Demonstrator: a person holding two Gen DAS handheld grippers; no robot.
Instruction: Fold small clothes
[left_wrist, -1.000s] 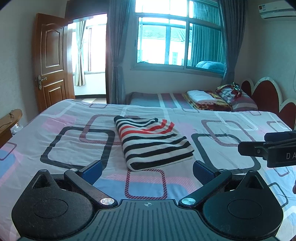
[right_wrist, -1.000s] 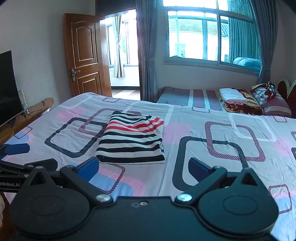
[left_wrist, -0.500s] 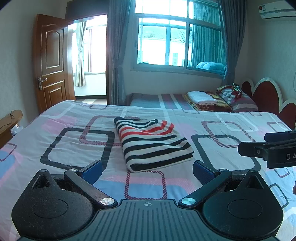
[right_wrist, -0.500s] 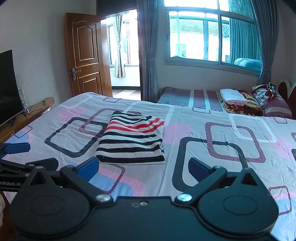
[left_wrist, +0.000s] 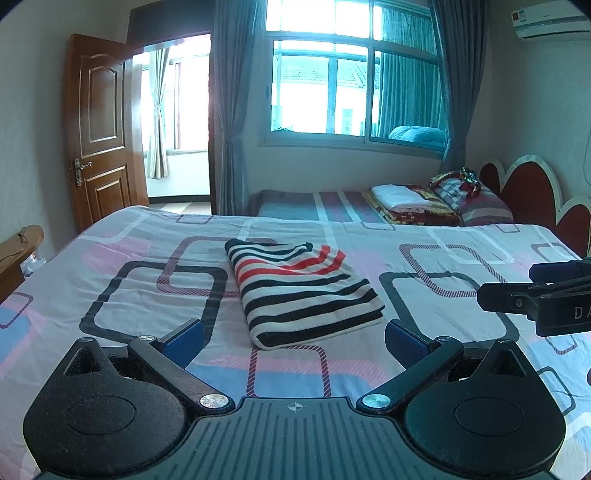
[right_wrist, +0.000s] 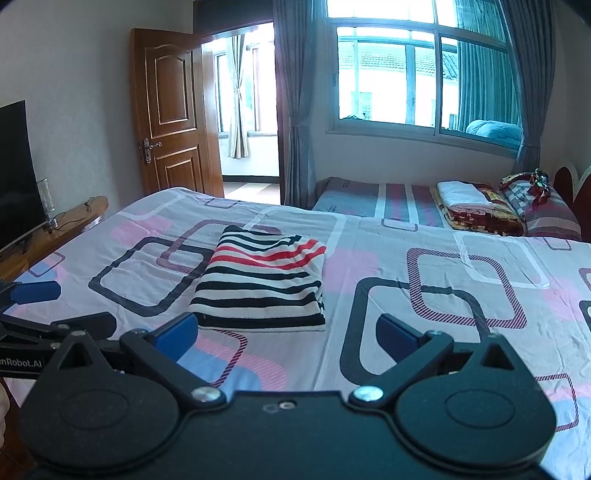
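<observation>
Both claws (left_wrist: 293, 338) (right_wrist: 286, 332) unmoved, striped garment (left_wrist: 299, 291) likewise.

Daylight enters through the window (left_wrist: 354, 88) and the open doorway (right_wrist: 243, 107), both overexposed with white glare. The room is evenly bright with soft shadows. Fisheye distortion bends the edges; the corners are dark.

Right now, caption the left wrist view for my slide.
Open left hand-held gripper hovers before a folded striped garment on the patterned bedsheet.

Folded striped garment (left_wrist: 299, 291) on bed (left_wrist: 443, 251)
</observation>
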